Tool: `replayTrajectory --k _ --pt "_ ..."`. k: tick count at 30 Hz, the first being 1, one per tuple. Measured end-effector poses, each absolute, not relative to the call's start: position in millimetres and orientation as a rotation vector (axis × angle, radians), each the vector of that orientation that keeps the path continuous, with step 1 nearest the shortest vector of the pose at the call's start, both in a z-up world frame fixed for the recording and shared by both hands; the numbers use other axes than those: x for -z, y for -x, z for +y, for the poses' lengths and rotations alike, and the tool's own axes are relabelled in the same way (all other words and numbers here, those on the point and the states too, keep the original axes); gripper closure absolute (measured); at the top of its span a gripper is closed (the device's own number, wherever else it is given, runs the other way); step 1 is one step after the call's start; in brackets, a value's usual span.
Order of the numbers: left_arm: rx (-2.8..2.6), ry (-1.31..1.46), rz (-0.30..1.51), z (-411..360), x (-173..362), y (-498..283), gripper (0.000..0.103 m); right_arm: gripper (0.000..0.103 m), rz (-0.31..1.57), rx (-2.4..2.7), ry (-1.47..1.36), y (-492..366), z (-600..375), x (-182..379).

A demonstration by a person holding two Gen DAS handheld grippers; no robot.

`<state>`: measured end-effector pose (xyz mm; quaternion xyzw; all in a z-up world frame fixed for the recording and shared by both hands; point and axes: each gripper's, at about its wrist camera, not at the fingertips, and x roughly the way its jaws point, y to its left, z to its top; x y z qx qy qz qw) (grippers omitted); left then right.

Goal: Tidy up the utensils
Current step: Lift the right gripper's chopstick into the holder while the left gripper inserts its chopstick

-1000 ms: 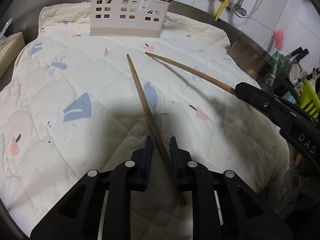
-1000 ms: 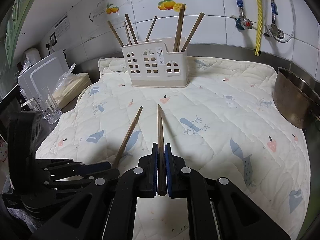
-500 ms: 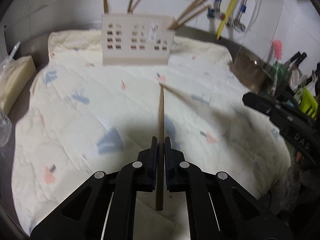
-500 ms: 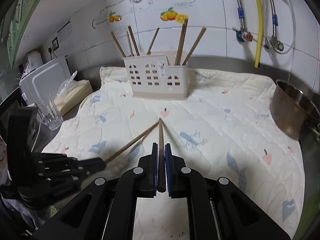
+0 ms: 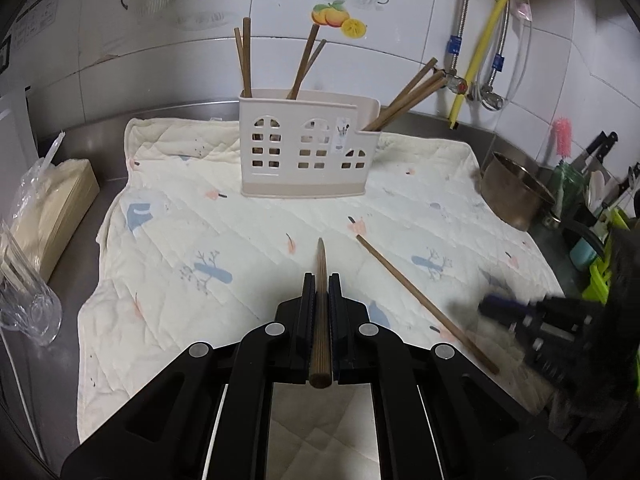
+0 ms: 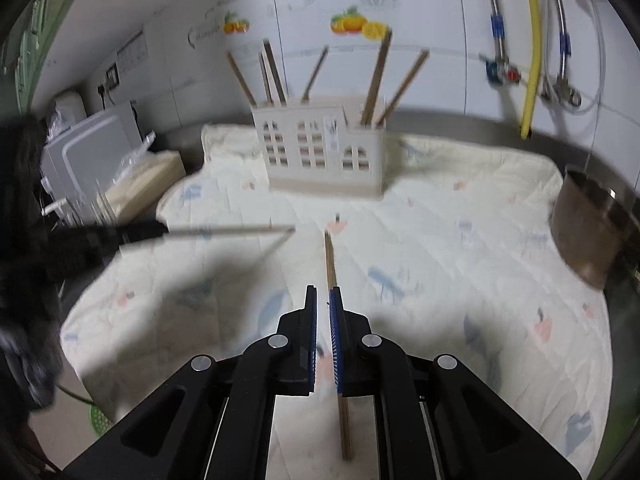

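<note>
Steel counter (image 5: 108, 136) w/ tiled wall behind; quilted mat (image 5: 168, 208) covers most of it. Open room mid-mat; pot (image 5: 516, 196) crowds the mat's right edge, glass (image 5: 24, 304) and paper stack (image 5: 60, 200) the left. Utensil holder (image 5: 304, 152) stands upright near the mat's back edge. Left gripper (image 5: 320, 280) is clamped on a chopstick (image 5: 320, 320), off the mat, long axis along the fingers, tip twd the holder. Second chopstick (image 5: 420, 300) lies on the mat front-right, tip angled twd the holder. Right gripper (image 6: 323, 296): jaws a slit apart, nothing between; that chopstick runs under its right finger.
</note>
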<state>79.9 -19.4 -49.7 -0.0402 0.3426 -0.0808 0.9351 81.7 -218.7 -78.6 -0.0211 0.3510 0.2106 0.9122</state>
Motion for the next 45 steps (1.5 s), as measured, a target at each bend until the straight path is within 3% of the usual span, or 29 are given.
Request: replayTrajectory --k 14,25,37,45 --pt "0.16 0.084 0.693 -13.9 44.7 -86.0 0.098 0.095 0.875 -0.4 0.049 -79.0 -227.7 137.1" --pt "0.156 0.086 0.685 -9.5 40.4 -88.3 0.098 0.096 0.862 -0.404 0.056 -76.4 -229.0 134.1" --pt "0.164 0.092 0.678 -2.5 28.2 -104.2 0.098 0.096 0.615 -0.431 0.09 -84.3 -221.9 49.4" --pt "0.175 0.067 0.63 -0.5 -0.1 -116.6 0.098 0.096 0.558 -0.471 0.073 -120.0 -210.8 14.9"
